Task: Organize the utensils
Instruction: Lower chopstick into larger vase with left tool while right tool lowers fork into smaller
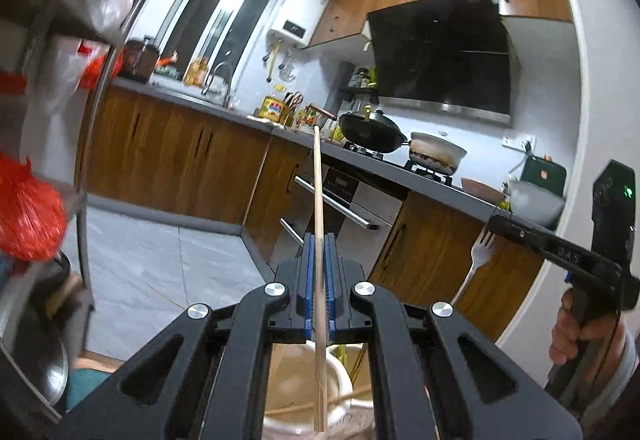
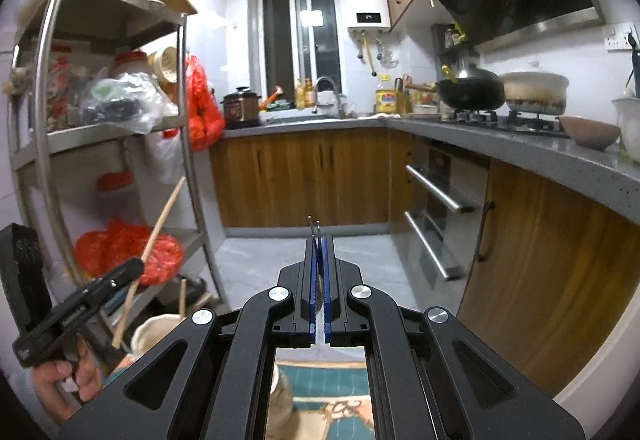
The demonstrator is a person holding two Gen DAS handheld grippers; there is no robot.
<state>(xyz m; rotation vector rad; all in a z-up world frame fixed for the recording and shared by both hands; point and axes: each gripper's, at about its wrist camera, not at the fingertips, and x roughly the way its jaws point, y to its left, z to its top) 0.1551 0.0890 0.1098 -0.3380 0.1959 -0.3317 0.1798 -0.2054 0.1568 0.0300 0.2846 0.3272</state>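
Two claws show: the left claw (image 1: 319,240) holds one chopstick (image 1: 318,199), the right claw (image 2: 319,240) one fork (image 1: 478,260). On the counter (image 2: 520,151) beside the wok (image 2: 472,91) stand one white pot (image 2: 534,91) and one brown bowl (image 2: 590,131).

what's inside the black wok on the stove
A yellow-handled utensil sticks up out of the black wok on the stove. The wok's rim hides its inside, so any food or liquid cannot be seen.

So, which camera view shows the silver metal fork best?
The left wrist view: the silver metal fork shows side-on, tines up. The right wrist view shows only its tine tips past the right gripper's fingers.
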